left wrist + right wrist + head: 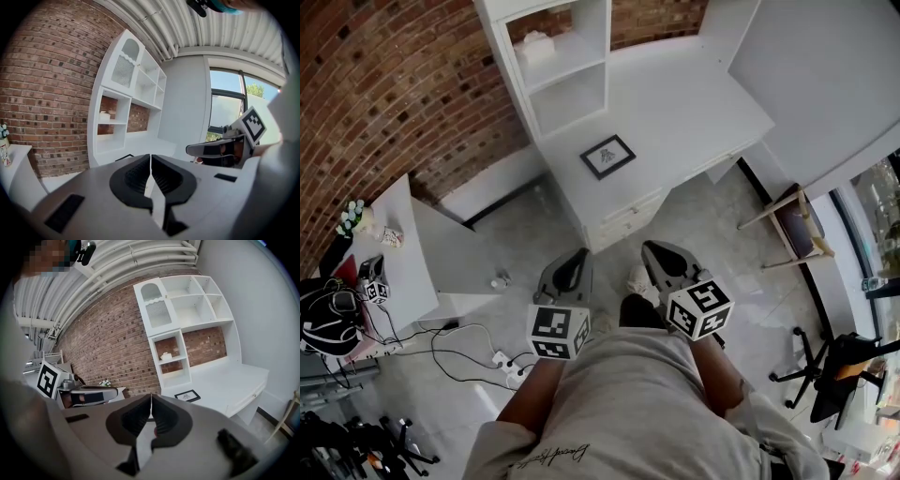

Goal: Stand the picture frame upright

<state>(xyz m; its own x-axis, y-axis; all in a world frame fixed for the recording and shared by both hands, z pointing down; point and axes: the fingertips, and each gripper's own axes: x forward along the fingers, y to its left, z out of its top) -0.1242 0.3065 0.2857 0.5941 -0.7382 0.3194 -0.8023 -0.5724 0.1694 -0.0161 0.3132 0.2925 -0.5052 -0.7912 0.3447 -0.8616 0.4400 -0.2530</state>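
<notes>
A black picture frame (607,156) lies flat on the white desk (694,112), near its front edge; the right gripper view shows the picture frame (187,395) flat too. My left gripper (574,266) hangs over the floor, well short of the desk, its jaws shut with nothing between them. My right gripper (664,260) is beside it, also shut and empty. In the left gripper view only a dark corner of the frame (124,157) peeks above the left gripper (150,161). The right gripper (151,401) points toward the desk.
A white shelf unit (558,66) stands on the desk's left end against the brick wall. A low white table (394,272) is at left with a small plant (354,217). Cables and a power strip (511,366) lie on the floor. A wooden stool (792,230) stands right.
</notes>
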